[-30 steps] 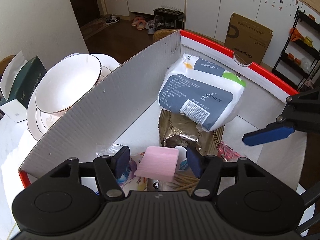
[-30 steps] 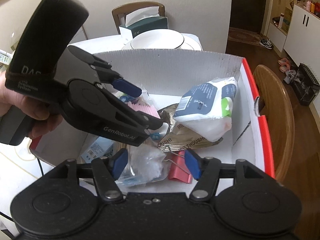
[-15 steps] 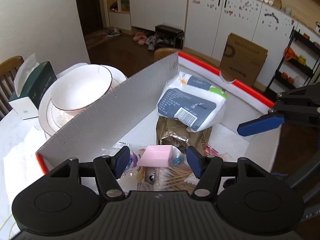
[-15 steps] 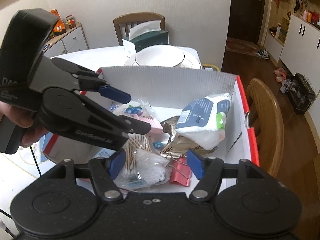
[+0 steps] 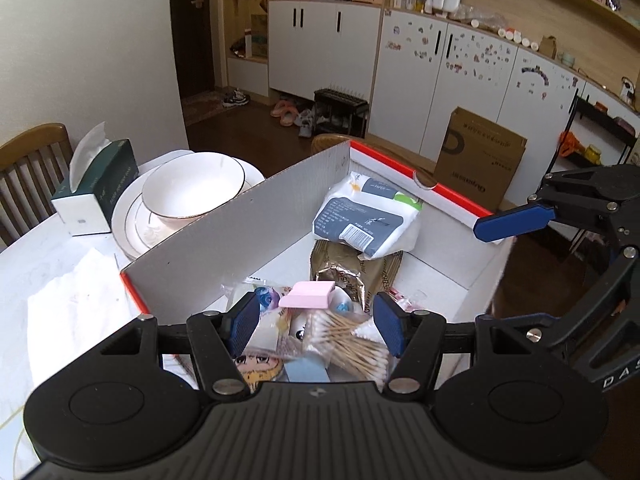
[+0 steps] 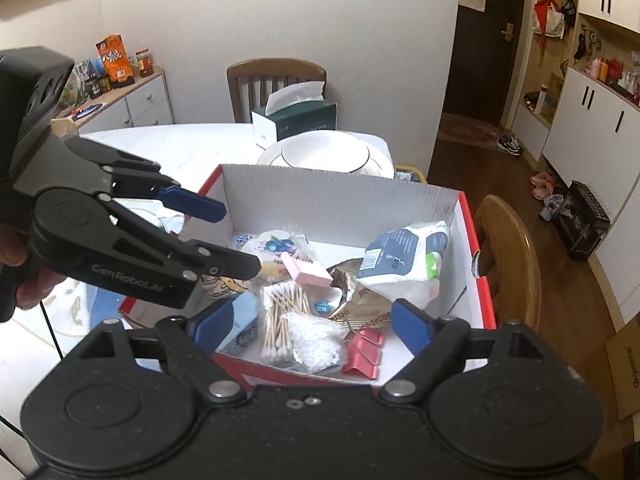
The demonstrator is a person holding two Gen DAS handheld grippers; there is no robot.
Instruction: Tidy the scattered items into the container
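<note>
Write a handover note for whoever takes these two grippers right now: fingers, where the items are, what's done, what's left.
Left gripper: fingers apart, nothing between them, held above the near end of the box.
Right gripper: fingers have just been opening and now stand wide, empty, over the box.
In the box: tissue pack on a gold foil bag, pink block, cotton swabs, red binder clips, snack packets.
Done: those items are all inside.
Left: no loose small items visible on the table; the bowl and plates and tissue box stand beside the box. Check outside the views.
</note>
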